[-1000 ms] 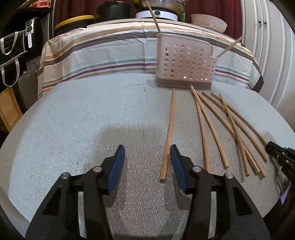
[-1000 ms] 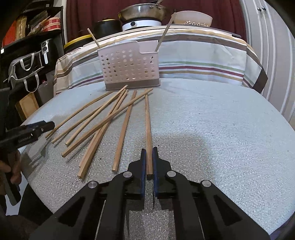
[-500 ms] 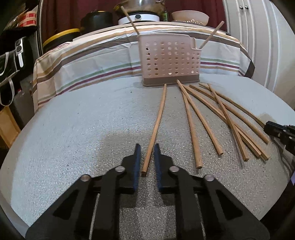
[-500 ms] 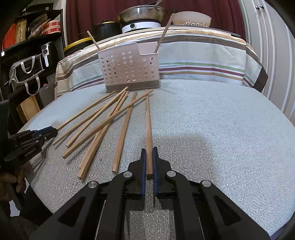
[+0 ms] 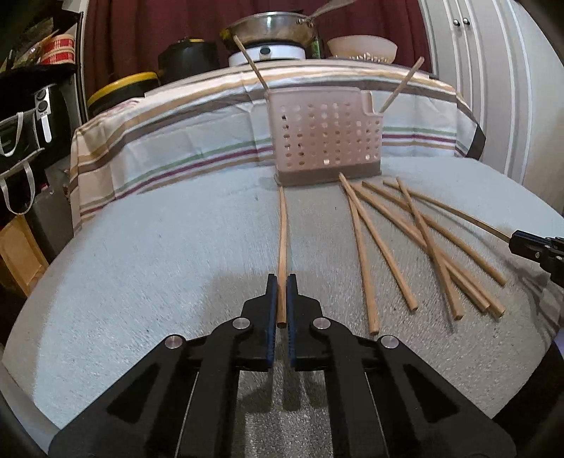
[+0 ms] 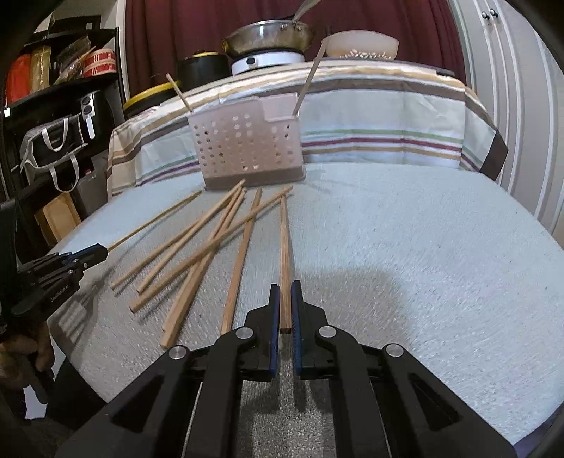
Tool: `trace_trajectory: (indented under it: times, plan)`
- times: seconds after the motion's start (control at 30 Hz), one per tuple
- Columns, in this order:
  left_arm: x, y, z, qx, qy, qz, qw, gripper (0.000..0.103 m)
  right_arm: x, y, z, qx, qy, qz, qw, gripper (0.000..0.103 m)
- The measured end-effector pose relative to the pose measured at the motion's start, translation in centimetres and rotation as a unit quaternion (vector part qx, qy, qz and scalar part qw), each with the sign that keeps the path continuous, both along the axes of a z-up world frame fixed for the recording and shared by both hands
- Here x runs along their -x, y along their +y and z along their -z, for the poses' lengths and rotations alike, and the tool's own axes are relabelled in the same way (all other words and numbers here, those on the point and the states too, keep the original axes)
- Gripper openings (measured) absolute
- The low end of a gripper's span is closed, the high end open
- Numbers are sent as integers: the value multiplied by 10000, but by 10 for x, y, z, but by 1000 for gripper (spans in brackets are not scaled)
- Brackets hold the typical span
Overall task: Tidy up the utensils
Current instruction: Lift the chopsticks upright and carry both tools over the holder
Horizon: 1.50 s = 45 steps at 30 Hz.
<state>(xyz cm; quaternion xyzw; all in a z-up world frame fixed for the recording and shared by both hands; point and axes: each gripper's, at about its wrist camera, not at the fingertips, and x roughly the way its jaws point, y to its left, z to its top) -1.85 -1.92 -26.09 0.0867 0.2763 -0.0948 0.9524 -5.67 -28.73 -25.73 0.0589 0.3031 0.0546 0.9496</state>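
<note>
The left tongs (image 5: 281,282) are clenched on the near end of a thin round chopstick (image 5: 282,232), having just closed on it; its far tip reaches almost to the base of the perforated pink utensil caddy (image 5: 324,141). The right tongs (image 6: 285,287) are likewise clamped on the near end of a squarer, darker chopstick (image 6: 284,243), which runs straight ahead toward the same caddy and whose far end meets the tip of a crossing stick. In the right wrist view the left tongs show at the left edge with a person's hand (image 6: 31,348) below them. Between the two gripped sticks lies a loose fan of chopsticks (image 5: 423,232) on the pale textured tabletop (image 5: 158,264), their far ends gathered near the caddy's base and their near ends spread toward the cameras, several crossing one another. The caddy stands upright at the far side of the tabletop with two chopsticks (image 5: 252,63) leaning out of it, one at each end. Behind it hangs a striped cloth (image 5: 194,134), and above that sit a steel pan (image 5: 271,30) on a white cooker and a pale bowl (image 5: 361,47).
</note>
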Motion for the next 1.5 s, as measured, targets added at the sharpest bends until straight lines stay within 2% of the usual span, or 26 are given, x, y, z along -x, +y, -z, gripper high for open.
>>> trace_trajectory:
  times: [0.5, 0.77, 1.0, 1.5]
  plan:
    - [8, 8, -67, 177, -695, -203, 9972, 6, 5, -12, -61, 13, -666, 112, 9977, 7]
    - [-8, 21, -107, 588, -555, -141, 9966, 6, -5, -18, -96, 19, -971, 82, 9952, 7]
    - [-37, 22, -128, 556, -502, -155, 9971, 6, -30, -20, -110, 47, -1074, 39, 9942, 7]
    - [-90, 13, -157, 716, -709, -27, 9949, 6, -81, -15, -136, 147, -1336, -35, 9909, 7]
